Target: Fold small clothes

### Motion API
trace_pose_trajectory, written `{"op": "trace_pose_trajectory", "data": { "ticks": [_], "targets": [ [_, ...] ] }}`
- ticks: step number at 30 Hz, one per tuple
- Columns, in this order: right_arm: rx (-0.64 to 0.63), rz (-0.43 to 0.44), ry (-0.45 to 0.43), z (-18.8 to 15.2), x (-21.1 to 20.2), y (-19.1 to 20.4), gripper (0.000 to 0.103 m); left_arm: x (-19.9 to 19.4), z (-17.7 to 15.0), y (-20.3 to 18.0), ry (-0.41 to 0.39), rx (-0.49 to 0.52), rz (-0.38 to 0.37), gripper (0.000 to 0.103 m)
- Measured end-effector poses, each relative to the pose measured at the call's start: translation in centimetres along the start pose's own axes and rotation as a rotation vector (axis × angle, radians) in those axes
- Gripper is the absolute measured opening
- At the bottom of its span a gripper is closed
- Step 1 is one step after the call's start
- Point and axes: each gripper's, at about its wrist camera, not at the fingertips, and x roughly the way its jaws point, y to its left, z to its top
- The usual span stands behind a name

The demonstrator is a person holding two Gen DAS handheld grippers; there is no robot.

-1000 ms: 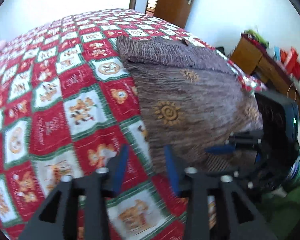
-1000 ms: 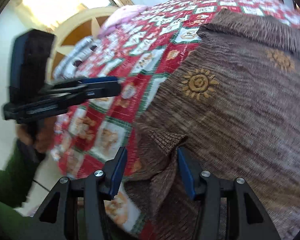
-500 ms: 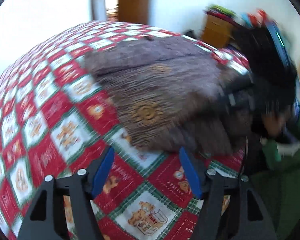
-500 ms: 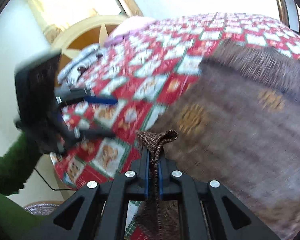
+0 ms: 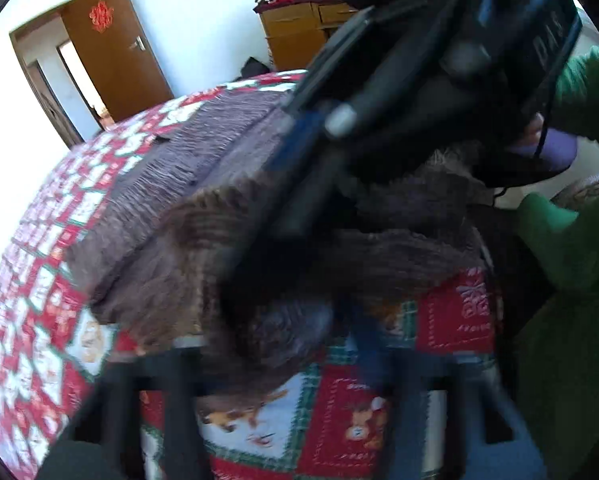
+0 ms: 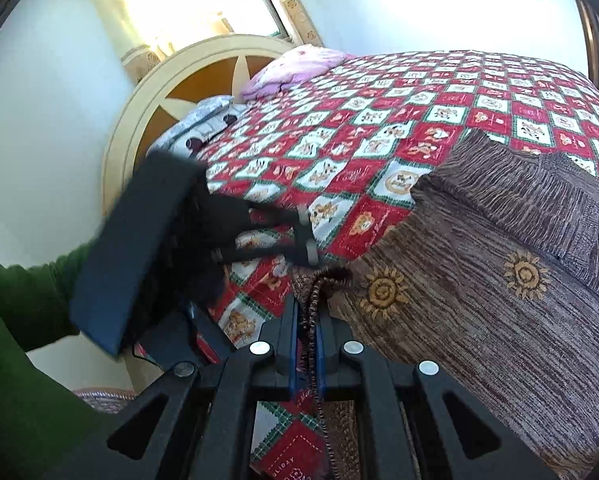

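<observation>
A brown knitted sweater (image 6: 499, 288) with orange sun motifs lies on a bed with a red, white and green checked bedspread (image 6: 379, 136). My right gripper (image 6: 307, 320) is shut on the sweater's near hem corner (image 6: 323, 276). My left gripper (image 5: 283, 344) is open, its blurred jaws either side of a bunched part of the sweater (image 5: 259, 300) at the bed's edge. In the right wrist view the left gripper (image 6: 305, 240) reaches in right beside the pinched corner. In the left wrist view the right gripper's body (image 5: 439, 80) fills the upper right.
A pink pillow (image 6: 295, 68) and grey bedding (image 6: 203, 124) lie at the round headboard (image 6: 171, 92). A brown door (image 5: 111, 48) and a wooden dresser (image 5: 303, 28) stand beyond the bed. The person's green sleeves (image 5: 571, 280) are close by.
My right gripper closed on the sweater's hem corner and holds it. My left gripper swung from the bedspread over to the sweater's edge beside the right gripper, its jaws wider apart.
</observation>
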Motion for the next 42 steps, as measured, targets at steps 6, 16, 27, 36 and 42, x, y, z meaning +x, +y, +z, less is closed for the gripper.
{"op": "trace_pose_trajectory", "data": {
  "ticks": [6,16,27,36,42],
  "targets": [
    [0.229,-0.047,-0.123,-1.1,-4.6,-4.7,0.04,-0.7,-1.7,4.5,-0.123,-0.397,-0.067,0.01],
    [0.603,-0.41,-0.232,-15.1,-20.4,-7.3,0.046,0.4,-5.1,5.2,-0.211,-0.701,-0.111,0.01],
    [0.651,-0.465,0.009,-22.0,-16.5,-4.5,0.046,0.0,-5.1,5.3,-0.237,-0.731,-0.095,0.01],
    [0.674,-0.427,0.053,-22.0,-15.5,-5.9,0.004,-0.2,-5.2,5.2,-0.254,-0.766,-0.096,0.009],
    [0.676,-0.232,-0.1,-17.8,-18.9,-6.8,0.004,-2.4,-4.0,7.4,-0.321,-0.782,-0.072,0.009]
  ]
}}
